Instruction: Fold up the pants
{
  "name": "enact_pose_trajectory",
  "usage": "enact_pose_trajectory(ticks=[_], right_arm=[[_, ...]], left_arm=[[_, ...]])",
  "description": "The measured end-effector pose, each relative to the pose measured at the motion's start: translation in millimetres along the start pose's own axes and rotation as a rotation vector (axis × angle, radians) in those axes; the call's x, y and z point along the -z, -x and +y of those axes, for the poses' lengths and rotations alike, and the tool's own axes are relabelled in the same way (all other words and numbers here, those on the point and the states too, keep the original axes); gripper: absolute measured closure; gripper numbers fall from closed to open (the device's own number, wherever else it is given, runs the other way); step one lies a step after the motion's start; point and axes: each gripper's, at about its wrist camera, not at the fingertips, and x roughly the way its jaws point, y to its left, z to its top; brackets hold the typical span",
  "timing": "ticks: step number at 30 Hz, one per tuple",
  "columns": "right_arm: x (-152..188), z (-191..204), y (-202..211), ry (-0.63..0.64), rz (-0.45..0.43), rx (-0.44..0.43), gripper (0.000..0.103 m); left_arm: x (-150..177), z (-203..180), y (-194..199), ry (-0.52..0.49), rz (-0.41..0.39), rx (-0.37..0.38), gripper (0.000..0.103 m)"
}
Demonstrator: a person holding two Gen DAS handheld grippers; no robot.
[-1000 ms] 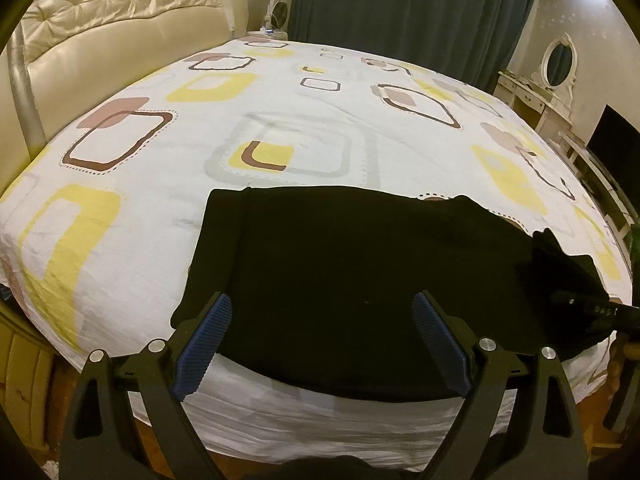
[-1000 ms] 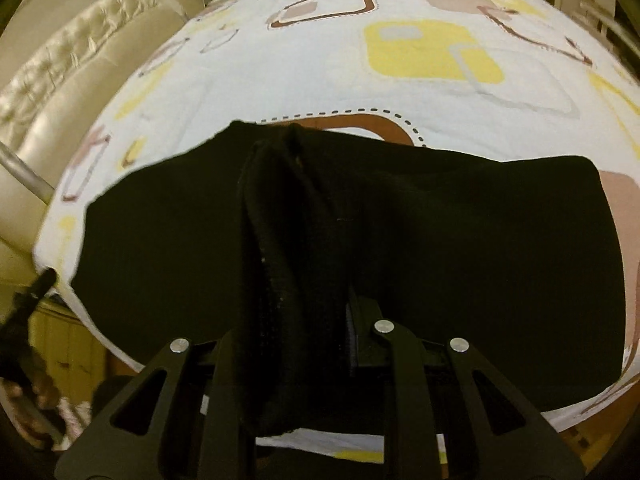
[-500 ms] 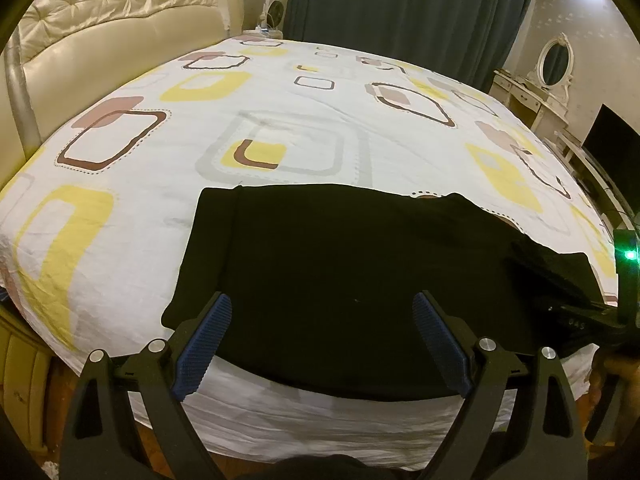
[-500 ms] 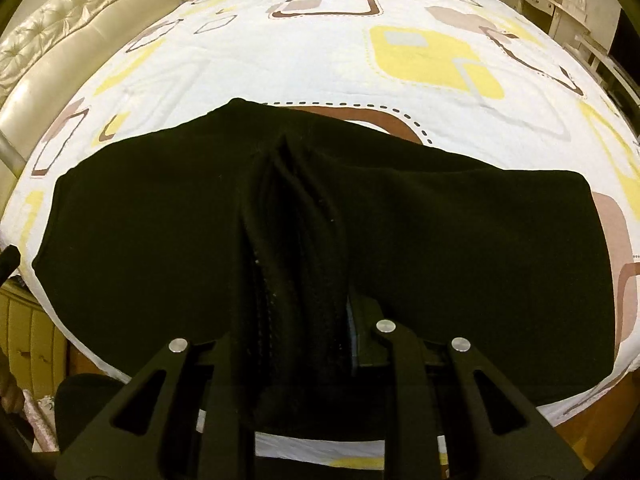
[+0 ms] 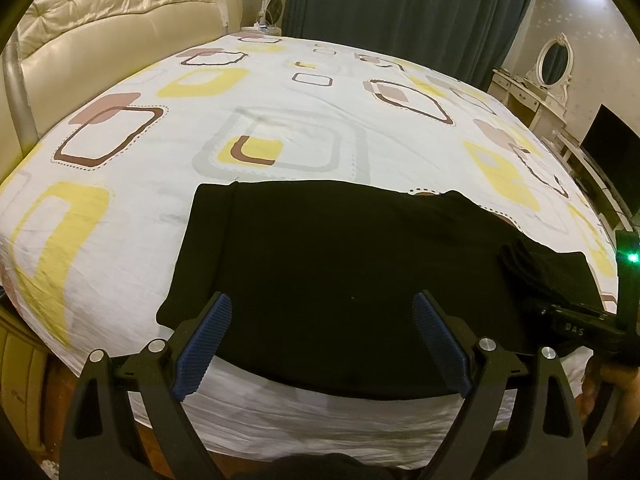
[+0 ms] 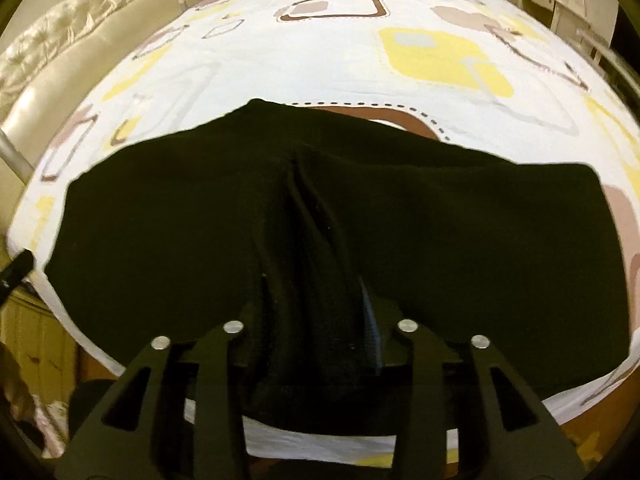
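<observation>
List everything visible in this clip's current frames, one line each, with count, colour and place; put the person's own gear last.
pants: one, black, spread flat along the near edge of the bed.
bed sheet: one, white with yellow, brown and grey squares, covering the bed.
headboard: one, cream, tufted, at the left.
curtain: one, dark teal, behind the bed.
dressing table with oval mirror: one, white, far right.
dark screen: one, black, right edge.
small fan: one, pale, beside the headboard.
left claw: one, black with blue pads, open above the pants' near edge.
right claw: one, black, shut on a bunched fold of the pants.
</observation>
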Motion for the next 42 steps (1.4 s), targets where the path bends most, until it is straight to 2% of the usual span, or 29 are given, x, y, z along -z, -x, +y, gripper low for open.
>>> enact_pose_trajectory(ticks=[5, 7, 11, 13, 16, 19, 22, 24, 25, 27, 28, 30, 31, 32, 34, 37, 39, 40, 41, 42], right_arm=[[3.3, 9.5, 2.0, -0.045, 0.022, -0.131, 0.062], [5.2, 13.8, 0.4, -0.052, 0.029, -0.154, 0.052], [6.9, 8.2, -2.1, -0.086, 0.029, -0.223, 0.044], [5.8, 4.2, 7.5, -0.088, 0.019, -0.273, 0.045], [-1.0, -16.9, 42.7, -0.114, -0.048, -0.388, 0.045], [-7.9, -67.9, 88.1, -0.187, -0.158, -0.422, 0.045], [-0.8, -154.7, 126.6, -0.349, -0.279, -0.326, 0.044], [13.4, -202.9, 128.7, -0.493, -0.285, -0.285, 0.043], [22.6, -223.9, 124.3, -0.562, -0.276, -0.296, 0.043], [47.1, -255.8, 102.8, -0.691, -0.221, -0.364, 0.043], [59.3, -264.7, 87.0, -0.741, -0.181, -0.430, 0.043], [68.8, -272.4, 74.2, -0.776, -0.178, -0.481, 0.045], [69.6, -275.2, 72.3, -0.778, -0.180, -0.492, 0.053], [70.7, -278.1, 69.4, -0.781, -0.170, -0.490, 0.068], [74.8, -281.4, 63.4, -0.768, -0.150, -0.477, 0.083], [81.1, -289.0, 61.0, -0.794, -0.151, -0.512, 0.085], [80.8, -293.8, 65.1, -0.807, -0.150, -0.481, 0.082], [79.3, -293.9, 69.7, -0.794, -0.151, -0.457, 0.072], [79.2, -297.9, 75.2, -0.774, -0.163, -0.438, 0.057], [80.1, -300.7, 76.8, -0.764, -0.170, -0.428, 0.049]], left_arm=[[-0.1, 0.0, -0.2, 0.000, 0.000, 0.001, 0.012], [0.1, 0.4, -0.7, 0.000, 0.001, 0.001, 0.012], [1.2, 0.0, -0.5, -0.004, -0.002, 0.002, 0.012], [1.7, 0.3, -0.8, -0.004, -0.002, 0.004, 0.012], [2.0, 0.2, -1.1, -0.001, 0.001, 0.007, 0.012], [1.6, 0.9, -1.2, 0.006, 0.003, 0.011, 0.012], [1.2, 0.2, -1.5, 0.008, 0.005, 0.014, 0.012], [1.5, -1.2, -1.8, 0.010, 0.009, 0.019, 0.012], [1.3, -1.0, -1.6, 0.010, 0.010, 0.021, 0.012], [1.9, -2.9, -1.0, 0.005, 0.009, 0.021, 0.012], [2.0, -3.3, -1.1, 0.001, 0.009, 0.021, 0.012], [2.7, -4.7, -0.9, -0.005, 0.008, 0.019, 0.012], [3.1, -5.3, -0.9, -0.008, 0.009, 0.020, 0.012], [3.4, -5.8, -0.8, -0.009, 0.009, 0.021, 0.012], [3.6, -5.6, -0.8, -0.009, 0.010, 0.022, 0.012], [3.6, -5.9, -1.7, -0.007, 0.013, 0.023, 0.012], [3.6, -5.8, -2.3, -0.004, 0.017, 0.024, 0.012], [3.4, -5.6, -2.0, -0.002, 0.017, 0.025, 0.012], [3.2, -5.3, -1.7, 0.002, 0.017, 0.028, 0.012], [3.3, -5.3, -1.7, 0.005, 0.018, 0.029, 0.012]])
